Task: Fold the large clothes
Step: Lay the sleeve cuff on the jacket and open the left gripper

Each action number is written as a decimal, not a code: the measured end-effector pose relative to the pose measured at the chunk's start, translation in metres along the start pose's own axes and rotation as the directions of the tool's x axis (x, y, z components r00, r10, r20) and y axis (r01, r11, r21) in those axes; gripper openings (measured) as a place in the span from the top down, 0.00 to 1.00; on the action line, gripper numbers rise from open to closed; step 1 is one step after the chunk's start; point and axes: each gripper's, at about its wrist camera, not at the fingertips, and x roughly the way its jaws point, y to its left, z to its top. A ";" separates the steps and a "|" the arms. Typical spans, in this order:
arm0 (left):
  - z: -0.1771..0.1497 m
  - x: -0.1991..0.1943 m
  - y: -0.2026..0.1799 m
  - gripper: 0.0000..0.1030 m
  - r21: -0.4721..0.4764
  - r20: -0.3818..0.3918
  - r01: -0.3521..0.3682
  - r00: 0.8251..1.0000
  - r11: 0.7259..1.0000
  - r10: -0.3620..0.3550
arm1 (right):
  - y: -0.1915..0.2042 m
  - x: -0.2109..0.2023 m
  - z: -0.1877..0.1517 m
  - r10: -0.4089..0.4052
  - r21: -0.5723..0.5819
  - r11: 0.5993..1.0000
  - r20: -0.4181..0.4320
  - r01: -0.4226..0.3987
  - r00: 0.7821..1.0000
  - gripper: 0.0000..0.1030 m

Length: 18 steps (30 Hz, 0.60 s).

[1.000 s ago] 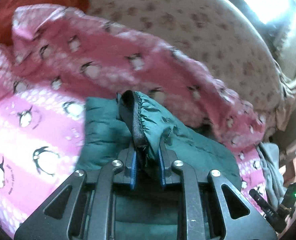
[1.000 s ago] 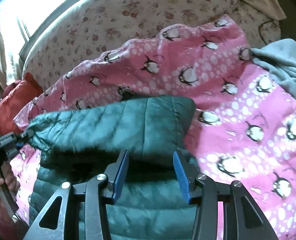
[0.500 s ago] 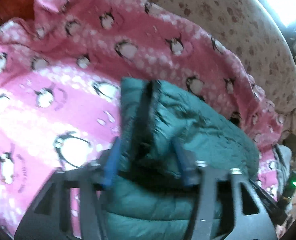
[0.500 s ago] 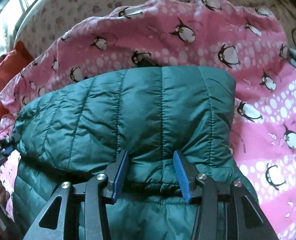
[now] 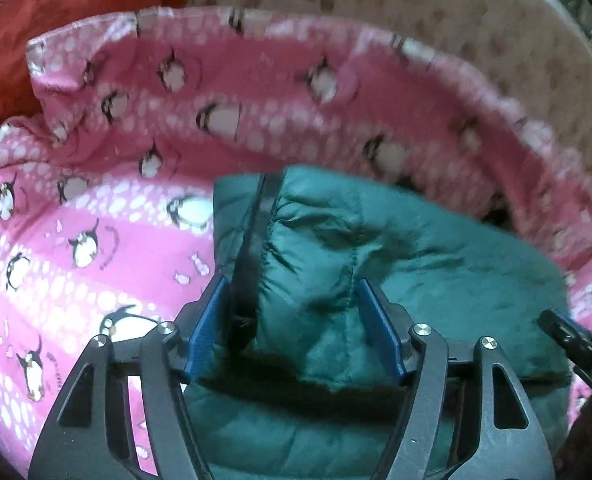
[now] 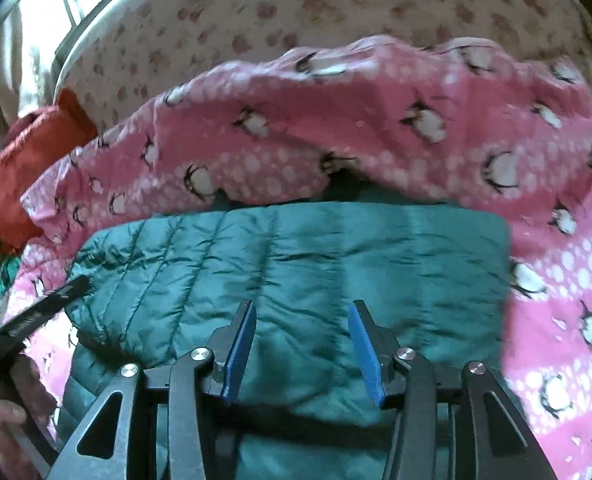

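Note:
A dark green quilted jacket (image 5: 435, 264) lies folded over itself on a pink penguin blanket (image 5: 96, 216). My left gripper (image 5: 292, 296) is open, its blue pads on either side of the jacket's left end by the dark zipper edge (image 5: 252, 240), not pinching it. In the right wrist view the jacket (image 6: 296, 252) shows as a flat folded panel. My right gripper (image 6: 301, 320) is open just above its near fold. The other gripper's tip (image 6: 56, 296) shows at the jacket's left end.
The pink blanket (image 6: 415, 128) bunches up behind the jacket. A beige flowered bed sheet (image 6: 296, 4) lies beyond it. A red cushion (image 6: 28, 152) sits at the far left, also in the left wrist view (image 5: 56, 12). A bright window (image 6: 36, 24) is at the far left.
My left gripper has opened and let go of the jacket's edge, which now lies down on the fold. My right gripper stayed open and drew back slightly over the flattened jacket.

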 end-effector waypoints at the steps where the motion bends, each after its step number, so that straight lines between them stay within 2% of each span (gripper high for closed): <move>1: -0.001 0.007 0.001 0.34 -0.001 -0.011 -0.003 1.000 1.000 0.003 | 0.006 0.008 -0.001 0.003 -0.012 1.000 -0.011 -0.003 1.000 0.56; 4: -0.003 0.013 0.002 0.29 0.000 0.008 -0.003 1.000 1.000 0.003 | 0.020 0.032 -0.011 -0.056 -0.077 0.996 -0.028 0.054 0.998 0.55; 7: -0.005 0.015 -0.003 0.27 0.029 0.011 -0.022 1.000 0.999 0.021 | 0.029 0.044 -0.025 -0.123 -0.144 0.982 0.006 0.123 0.992 0.55; 10: -0.006 0.018 -0.005 0.27 0.045 0.014 -0.034 0.999 0.998 0.034 | 0.028 0.041 -0.023 -0.122 -0.153 0.981 -0.011 0.119 0.992 0.55; 14: -0.004 0.019 -0.005 0.27 0.038 0.010 -0.034 0.999 0.999 0.034 | 0.010 0.016 -0.014 -0.062 -0.105 0.993 -0.005 0.061 0.998 0.55; 18: -0.005 0.019 -0.005 0.26 0.037 0.009 -0.034 0.999 0.999 0.034 | -0.012 -0.007 -0.011 -0.102 -0.068 0.992 0.047 0.105 0.994 0.55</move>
